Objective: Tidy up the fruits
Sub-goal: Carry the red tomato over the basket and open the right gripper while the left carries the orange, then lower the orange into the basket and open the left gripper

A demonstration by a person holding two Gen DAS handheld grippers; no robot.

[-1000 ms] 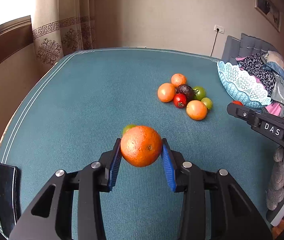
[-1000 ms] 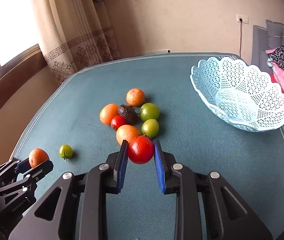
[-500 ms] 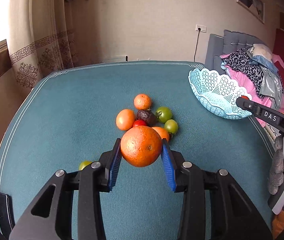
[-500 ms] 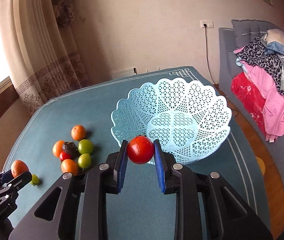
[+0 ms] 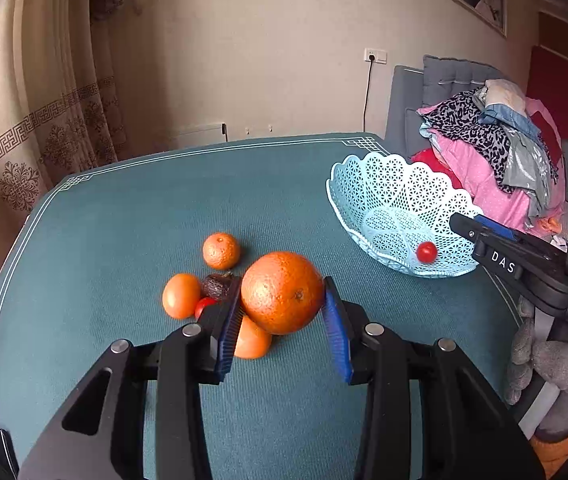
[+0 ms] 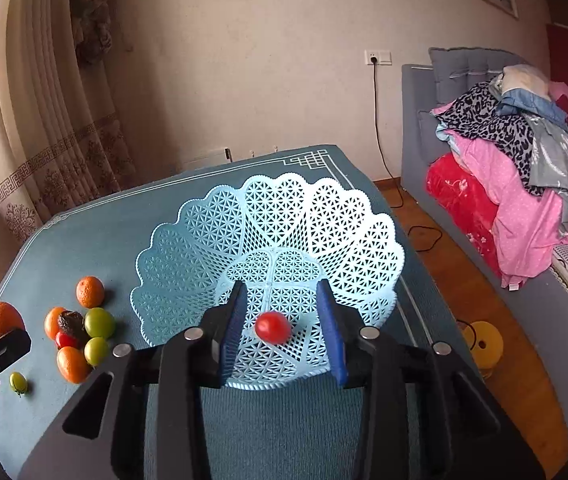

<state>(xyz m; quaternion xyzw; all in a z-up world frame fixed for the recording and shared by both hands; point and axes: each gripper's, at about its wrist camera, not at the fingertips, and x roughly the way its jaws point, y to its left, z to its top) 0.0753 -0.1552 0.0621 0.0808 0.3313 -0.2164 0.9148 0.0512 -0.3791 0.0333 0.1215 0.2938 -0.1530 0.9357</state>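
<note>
The right gripper [image 6: 282, 320] stands over the near side of the basket [image 6: 323, 216], its jaws parted wide with clear gaps either side of the tomato [image 6: 272, 327]. The jaws have just been opening, and the tomato is no longer gripped. It sits low inside the basket, on or just above the lattice floor; which of the two cannot be told. Judged from this, the release was made over the basket so the fruit lands where the sloping walls will keep it.

The left gripper [image 5: 282, 312] is closed on the orange [image 5: 282, 292], both blue pads [image 5: 333, 324] pressing its sides at about the widest part, so the fruit is carried with no visible slip. It is held above the table [image 5: 124, 220], over the loose fruit cluster, not touching it. The basket [image 5: 387, 184] lies ahead and to the right, well apart from the orange.

On the table remain a mandarin [image 5: 221, 251], a dark avocado [image 5: 218, 285], orange and red tomatoes, two green ones [image 6: 99, 322] and a small green fruit [image 6: 18, 382] lying apart.

Pose: both grippers point forward and moderately downward. The right one reaches in over the basket's near rim. The left one is roughly level across its jaws and aimed past the cluster toward the basket.

Judgement: one fruit deposited, the orange in transit, most of the sorting still to do.
</note>
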